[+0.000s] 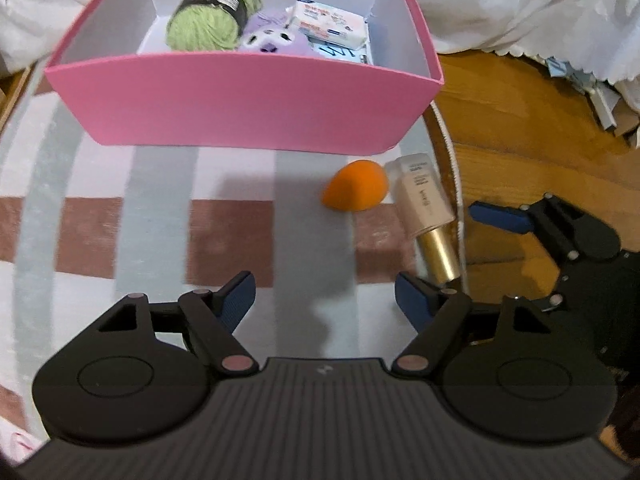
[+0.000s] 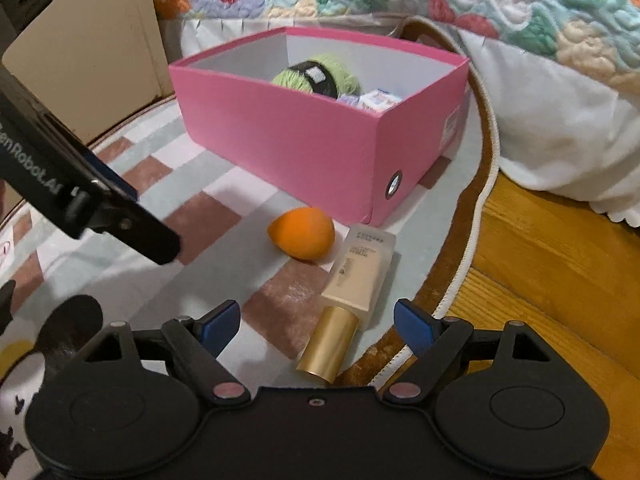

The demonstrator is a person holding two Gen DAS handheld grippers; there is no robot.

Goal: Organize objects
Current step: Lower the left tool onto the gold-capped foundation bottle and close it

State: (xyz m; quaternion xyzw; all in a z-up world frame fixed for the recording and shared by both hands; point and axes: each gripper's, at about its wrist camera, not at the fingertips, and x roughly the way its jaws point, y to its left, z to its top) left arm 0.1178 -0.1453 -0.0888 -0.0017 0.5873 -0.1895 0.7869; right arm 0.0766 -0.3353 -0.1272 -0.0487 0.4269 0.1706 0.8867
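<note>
Your left gripper (image 1: 324, 300) and right gripper (image 2: 316, 326) both hang with jaws wide and empty above the rug (image 1: 160, 184), the orange sponge (image 1: 355, 186) and foundation bottle (image 2: 356, 276) lying just beside the pink box (image 1: 248, 100).

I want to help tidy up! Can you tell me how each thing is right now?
Pink cardboard box: open, no lid, partly filled.
Green yarn ball: inside the box.
Orange egg-shaped sponge: lying loose on the rug.
Beige bottle with gold cap: capped, lying on its side.
Left gripper: open, empty.
Right gripper: open, empty.
</note>
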